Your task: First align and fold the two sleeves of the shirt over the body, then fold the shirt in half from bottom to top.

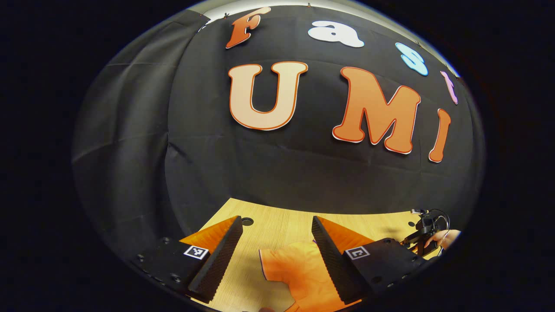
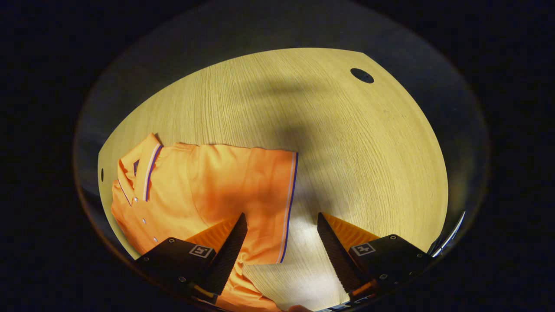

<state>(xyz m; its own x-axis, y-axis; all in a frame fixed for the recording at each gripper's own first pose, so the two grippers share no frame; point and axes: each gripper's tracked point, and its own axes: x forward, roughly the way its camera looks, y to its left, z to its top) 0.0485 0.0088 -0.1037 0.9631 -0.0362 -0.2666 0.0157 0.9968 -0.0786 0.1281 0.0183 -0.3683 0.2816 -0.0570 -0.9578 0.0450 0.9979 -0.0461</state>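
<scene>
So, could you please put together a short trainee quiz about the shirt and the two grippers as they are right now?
1. True or false: the right gripper is shut on the orange polo shirt.
2. What does the shirt lie on? A. wooden table B. floor C. chair
3. Fill in: the sleeve between the right gripper's fingers lies ___ on the table, not yet folded over the body.

Key: 1. False: both it and the left gripper stand open. 2. A. 3. Flat.
</scene>
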